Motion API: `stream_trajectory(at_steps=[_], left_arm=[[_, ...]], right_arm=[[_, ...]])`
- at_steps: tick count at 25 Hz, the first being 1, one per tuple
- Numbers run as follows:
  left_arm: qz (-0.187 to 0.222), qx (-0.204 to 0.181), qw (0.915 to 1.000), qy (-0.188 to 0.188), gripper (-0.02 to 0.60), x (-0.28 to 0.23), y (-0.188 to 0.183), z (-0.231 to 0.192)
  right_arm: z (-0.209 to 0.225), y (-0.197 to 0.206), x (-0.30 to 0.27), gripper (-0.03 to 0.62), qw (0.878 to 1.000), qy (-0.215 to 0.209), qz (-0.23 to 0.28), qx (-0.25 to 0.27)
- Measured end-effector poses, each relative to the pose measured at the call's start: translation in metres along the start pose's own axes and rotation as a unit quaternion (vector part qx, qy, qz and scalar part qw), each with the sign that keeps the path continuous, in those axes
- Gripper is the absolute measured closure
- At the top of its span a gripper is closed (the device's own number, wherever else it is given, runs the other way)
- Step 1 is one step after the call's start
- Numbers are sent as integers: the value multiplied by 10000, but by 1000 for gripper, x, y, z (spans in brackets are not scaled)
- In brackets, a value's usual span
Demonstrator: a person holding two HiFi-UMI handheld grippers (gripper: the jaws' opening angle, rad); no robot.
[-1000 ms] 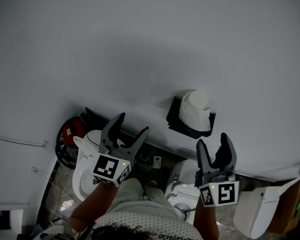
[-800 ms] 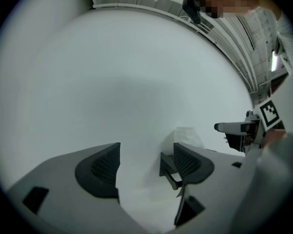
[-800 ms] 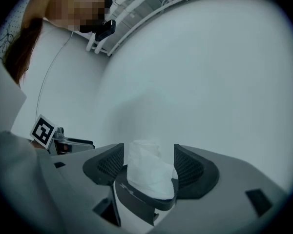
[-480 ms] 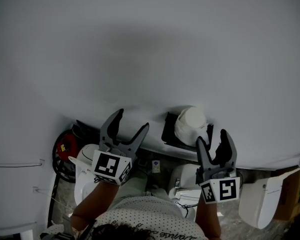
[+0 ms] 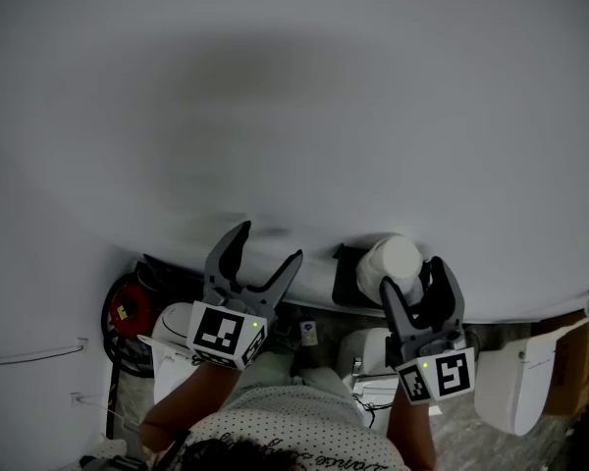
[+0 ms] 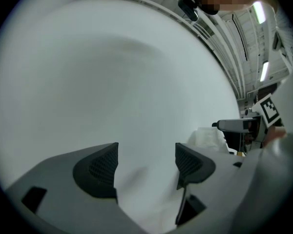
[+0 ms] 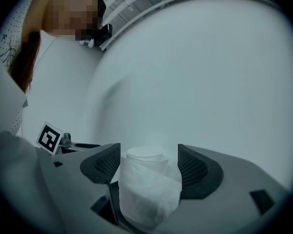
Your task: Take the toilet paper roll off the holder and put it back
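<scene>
Right gripper [image 5: 414, 277] moved in over the last second. It had been below and right of the toilet paper roll [image 5: 393, 261]; it ended up straddling the roll. Right gripper view showed the roll standing between the jaws, and they were opening as it closed in. There was a gap on the right pad side and the left side looked close to touching, so no clamp yet.

The roll was still on the black holder [image 5: 345, 275] against the wall [image 5: 275, 116], with loose paper draped down its front.

Left gripper [image 5: 265, 249] also crept up toward the wall, left of the holder. Its jaws were opening and nothing was between them, just bare wall ahead.

Read: approach finished, removal not started. Next it probably needed to close on the roll and lift it off the holder. Risk: pinching only the loose outer wrap instead of the body.
</scene>
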State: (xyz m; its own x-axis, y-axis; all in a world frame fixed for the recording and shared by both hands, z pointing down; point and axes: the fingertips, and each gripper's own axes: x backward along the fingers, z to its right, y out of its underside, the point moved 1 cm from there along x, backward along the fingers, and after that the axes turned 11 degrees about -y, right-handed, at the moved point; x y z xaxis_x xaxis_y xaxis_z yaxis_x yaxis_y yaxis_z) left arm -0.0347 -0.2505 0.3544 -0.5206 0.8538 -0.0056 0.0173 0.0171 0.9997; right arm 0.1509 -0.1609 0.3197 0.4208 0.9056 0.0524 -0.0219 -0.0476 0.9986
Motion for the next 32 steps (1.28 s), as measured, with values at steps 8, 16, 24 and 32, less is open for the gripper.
stream_trajectory(at_steps=[8, 16, 24, 32], left_arm=[[-14, -67, 9999, -126, 232, 3, 3, -5], [39, -133, 9988, -460, 232, 10, -11, 2], [-12, -143, 9979, -634, 232, 15, -9, 10], [-89, -190, 9970, -745, 232, 24, -7, 10]], right_arm=[[-7, 4, -9, 212, 9995, -250, -180, 31], [-3, 0, -17, 204, 9972, -698, -272, -1], [-4, 1, -21, 204, 9942, -1034, -279, -80], [-7, 11, -25, 229, 9902, -1267, -500, -296]])
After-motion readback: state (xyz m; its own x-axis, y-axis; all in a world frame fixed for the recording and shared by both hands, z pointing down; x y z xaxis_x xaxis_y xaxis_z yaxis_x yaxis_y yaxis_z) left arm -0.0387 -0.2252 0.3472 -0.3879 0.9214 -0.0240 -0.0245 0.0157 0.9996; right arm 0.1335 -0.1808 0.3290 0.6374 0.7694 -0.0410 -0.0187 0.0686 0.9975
